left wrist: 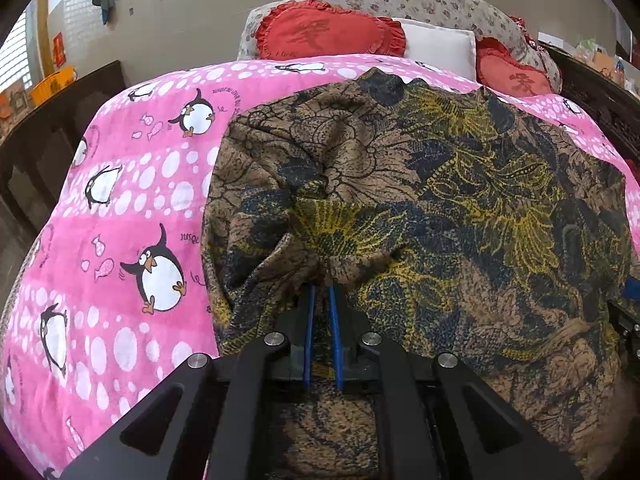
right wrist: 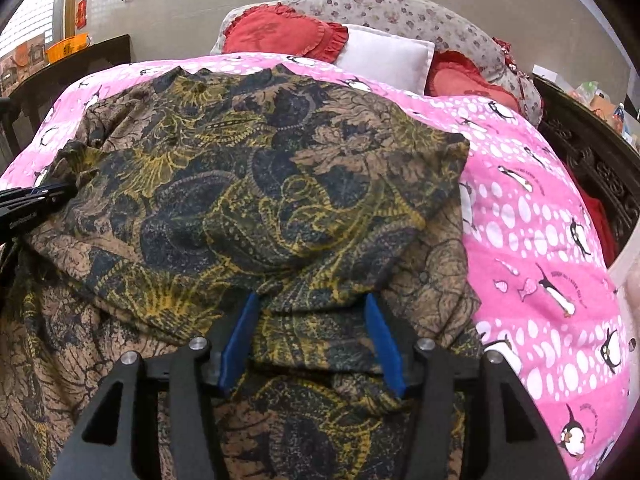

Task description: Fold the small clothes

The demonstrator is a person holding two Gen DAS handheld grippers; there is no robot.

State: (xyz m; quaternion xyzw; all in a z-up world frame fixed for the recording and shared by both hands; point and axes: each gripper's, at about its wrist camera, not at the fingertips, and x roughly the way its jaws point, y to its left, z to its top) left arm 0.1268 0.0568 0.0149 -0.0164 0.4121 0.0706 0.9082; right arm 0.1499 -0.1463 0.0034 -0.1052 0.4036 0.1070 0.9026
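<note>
A brown knitted garment with dark blue and mustard-yellow floral print (left wrist: 420,208) lies spread across a bright pink blanket patterned with penguins and white dots (left wrist: 132,200) on a bed. It fills the centre and right of the left wrist view, and the centre and left of the right wrist view.

At the lower centre of the left wrist view, the left gripper (left wrist: 322,292), black-armed with thin blue pads, is pinched tight on a bunched edge of the garment. Cloth puckers and radiates in folds from the pinch, which suggests this side is held so the fabric cannot slip.

At the lower centre of the right wrist view, the right gripper (right wrist: 312,304) has its blue pads (right wrist: 240,336) spread about halfway. A folded-over flap of the garment lies between them, but the pads do not press on it. This looks like a fold edge laid down and let go. The left gripper shows as a black shape at the left edge of this view.

Toward the top of both views, at the head of the bed, sit two red heart-shaped cushions with frilled edges (left wrist: 332,32), a plain white pillow (left wrist: 440,46) and a grey flowered bolster (left wrist: 420,0). A beige wall stands behind.
</note>
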